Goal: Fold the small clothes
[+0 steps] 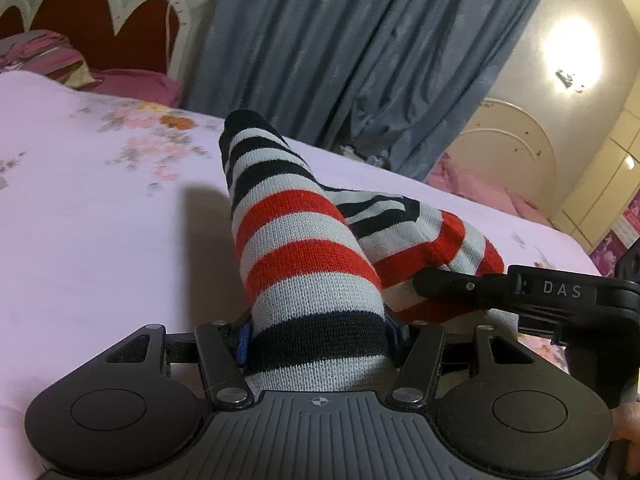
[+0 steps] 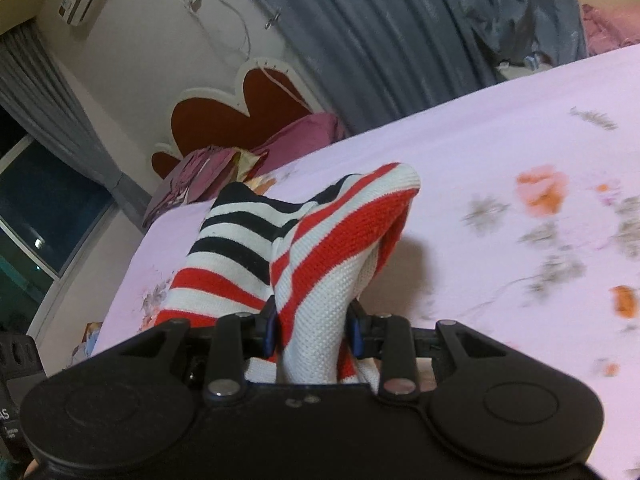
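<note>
Evidently each tool, left tool [image 1: 318, 338] and right tool [image 2: 312, 334], grips the striped sock [image 1: 304, 248].

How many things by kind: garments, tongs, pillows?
Striped garment: 1, held over the bedsheet
Tongs: 2, left tongs and right tongs, both clamped on the garment
Pillows: 2 by the headboard, stacked
Total: 5
</note>
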`<state>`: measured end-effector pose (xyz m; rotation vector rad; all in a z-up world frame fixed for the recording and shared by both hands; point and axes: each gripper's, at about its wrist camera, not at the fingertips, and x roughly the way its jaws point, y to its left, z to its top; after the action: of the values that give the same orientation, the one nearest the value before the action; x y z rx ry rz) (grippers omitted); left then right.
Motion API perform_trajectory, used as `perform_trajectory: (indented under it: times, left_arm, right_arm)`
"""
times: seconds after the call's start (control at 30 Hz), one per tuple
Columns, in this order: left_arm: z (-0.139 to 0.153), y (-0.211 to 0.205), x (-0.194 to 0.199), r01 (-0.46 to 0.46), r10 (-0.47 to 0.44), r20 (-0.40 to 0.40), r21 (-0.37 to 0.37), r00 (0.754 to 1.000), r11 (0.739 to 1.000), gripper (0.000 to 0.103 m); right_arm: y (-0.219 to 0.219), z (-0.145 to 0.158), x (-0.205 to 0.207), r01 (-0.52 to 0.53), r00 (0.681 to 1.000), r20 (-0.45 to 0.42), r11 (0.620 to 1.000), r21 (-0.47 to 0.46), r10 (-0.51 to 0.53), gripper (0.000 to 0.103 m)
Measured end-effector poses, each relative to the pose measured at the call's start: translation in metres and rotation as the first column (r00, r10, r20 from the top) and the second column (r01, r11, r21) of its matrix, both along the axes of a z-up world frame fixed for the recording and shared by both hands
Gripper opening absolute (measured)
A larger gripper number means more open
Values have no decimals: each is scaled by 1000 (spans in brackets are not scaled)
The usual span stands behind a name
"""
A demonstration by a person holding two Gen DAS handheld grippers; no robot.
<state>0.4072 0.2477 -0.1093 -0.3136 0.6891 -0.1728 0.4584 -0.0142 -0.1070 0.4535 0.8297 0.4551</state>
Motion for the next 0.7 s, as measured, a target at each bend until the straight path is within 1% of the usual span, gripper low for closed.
perform_trajectory:
  times: [0.13, 0.27, 0.37, 0.4, 0.43, 0.47, 0.5, 0.6, 0.7]
  left_arm:
    - [-16, 22, 5, -9, 9, -3, 3, 1000, 1000, 58]
    - [-33, 39, 12, -14, 14, -31, 11, 999, 1000, 60]
    - [-47, 47, 15, -21, 22, -42, 14, 999, 1000, 72]
    - [-50, 48, 14, -29, 30, -36, 27, 999, 999, 79]
    - [-51, 47, 12, -37, 38, -32, 41, 999, 998, 83]
    - [-53, 47, 11, -42, 43, -31, 48, 999, 998, 84]
    - [-54, 47, 11, -49, 50, -32, 45, 998, 998, 85]
    - [-50, 45, 10, -59, 61, -35, 68, 998, 996, 86]
    - [-42, 39, 0, -70, 72, -8, 110, 997, 991, 86]
  right_arm:
    - [21, -10, 8, -10, 1000, -14, 1000, -22, 10, 32]
    - [30, -19, 15, -6, 1000, -25, 998, -64, 4, 32]
    - [28, -28, 17, 8, 999, -48, 996, -92, -12, 36]
    - [27, -32, 17, 17, 998, -59, 994, -105, -23, 38]
    - [25, -36, 17, 33, 997, -70, 992, -118, -42, 40]
    - [23, -38, 17, 53, 995, -79, 990, -133, -64, 48]
    - [21, -40, 16, 69, 993, -84, 988, -138, -82, 53]
    - [23, -35, 15, 82, 993, -75, 985, -152, -94, 53]
    - [25, -24, 15, 117, 991, -41, 980, -158, -124, 55]
